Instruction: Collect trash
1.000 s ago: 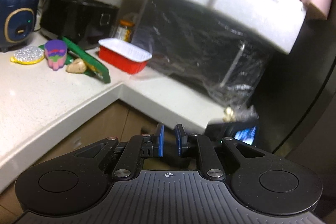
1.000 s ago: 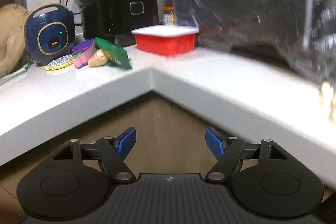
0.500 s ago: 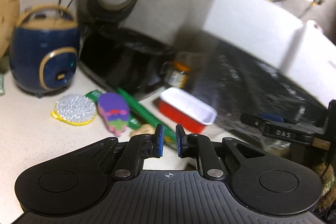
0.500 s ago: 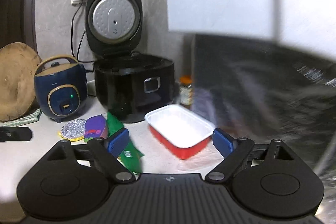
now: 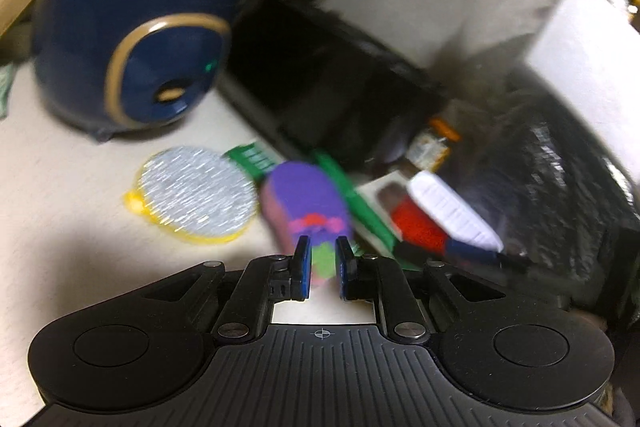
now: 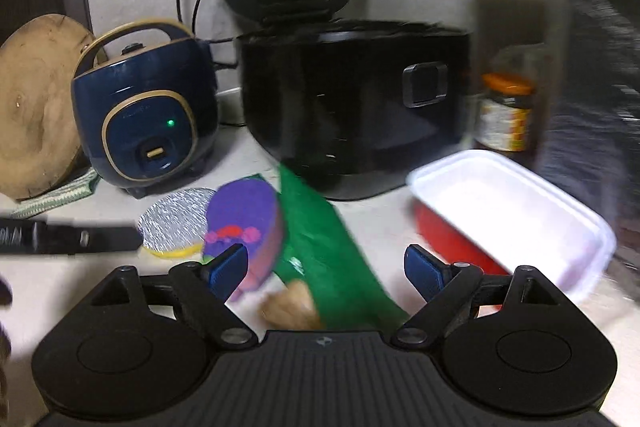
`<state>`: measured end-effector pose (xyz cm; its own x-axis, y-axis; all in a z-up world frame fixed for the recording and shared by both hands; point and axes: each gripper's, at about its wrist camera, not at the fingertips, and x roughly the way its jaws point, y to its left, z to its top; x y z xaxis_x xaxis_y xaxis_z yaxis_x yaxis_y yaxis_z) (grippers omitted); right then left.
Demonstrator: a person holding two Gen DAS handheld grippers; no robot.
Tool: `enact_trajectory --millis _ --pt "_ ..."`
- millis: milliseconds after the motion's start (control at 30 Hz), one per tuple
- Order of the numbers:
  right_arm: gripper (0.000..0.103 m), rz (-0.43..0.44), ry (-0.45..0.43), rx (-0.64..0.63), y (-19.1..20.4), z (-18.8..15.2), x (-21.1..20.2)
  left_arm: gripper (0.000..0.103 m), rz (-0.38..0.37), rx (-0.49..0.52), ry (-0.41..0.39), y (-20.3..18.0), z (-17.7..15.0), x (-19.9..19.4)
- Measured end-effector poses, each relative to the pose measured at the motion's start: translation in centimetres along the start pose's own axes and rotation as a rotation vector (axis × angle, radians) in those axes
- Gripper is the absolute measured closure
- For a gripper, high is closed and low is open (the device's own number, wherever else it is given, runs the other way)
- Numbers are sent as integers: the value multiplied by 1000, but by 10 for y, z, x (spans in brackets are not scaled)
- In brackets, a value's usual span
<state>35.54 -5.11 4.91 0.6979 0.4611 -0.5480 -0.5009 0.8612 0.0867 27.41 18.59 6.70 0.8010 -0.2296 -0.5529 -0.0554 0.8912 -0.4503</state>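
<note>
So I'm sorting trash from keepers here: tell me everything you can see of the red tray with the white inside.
The red tray is a shallow rectangular container with rounded corners: red outer walls, a white inside and a white ribbed rim. It looks like thin plastic or foam, and it seems empty. It sits upright on the pale counter, right of the green packet, in front of the orange-lidded jar and near the black rice cooker. Only the counter visibly touches it.
</note>
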Motion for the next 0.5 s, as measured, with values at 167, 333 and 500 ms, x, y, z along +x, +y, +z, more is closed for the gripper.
enact_trajectory --millis 167,333,500 --pt "16 -61 -5 -4 -4 26 34 88 16 8 66 20 -16 -21" --pt "16 -178 5 2 -46 33 28 88 -30 -32 121 37 -34 -33" --pt "54 -149 174 98 -78 12 36 88 -59 -41 118 35 -39 -34"
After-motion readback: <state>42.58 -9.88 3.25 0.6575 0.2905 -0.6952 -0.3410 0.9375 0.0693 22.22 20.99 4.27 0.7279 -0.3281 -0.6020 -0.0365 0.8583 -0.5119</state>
